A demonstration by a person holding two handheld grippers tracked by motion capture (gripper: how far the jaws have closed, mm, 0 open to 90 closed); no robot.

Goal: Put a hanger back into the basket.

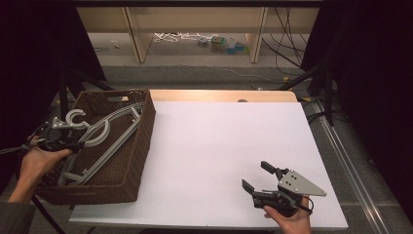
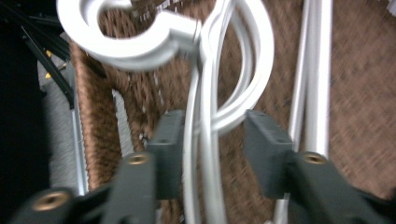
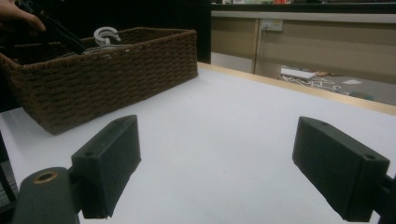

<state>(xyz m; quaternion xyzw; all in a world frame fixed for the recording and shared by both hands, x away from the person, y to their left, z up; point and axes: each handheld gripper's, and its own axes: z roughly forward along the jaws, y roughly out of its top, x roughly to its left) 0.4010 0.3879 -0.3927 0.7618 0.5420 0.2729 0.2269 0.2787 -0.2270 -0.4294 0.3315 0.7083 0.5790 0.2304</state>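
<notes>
Nearest me the right gripper (image 1: 256, 176) rests low over the white table (image 1: 204, 146) with its jaws spread wide on nothing, while farther off the left gripper (image 2: 208, 140) has let go, its pads standing clear either side of the grey hanger (image 1: 104, 134) lying in the wicker basket (image 1: 134, 161).

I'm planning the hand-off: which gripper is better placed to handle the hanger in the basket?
Left. The left gripper straddles the hanger in the basket; the right gripper rests far across the table.
</notes>
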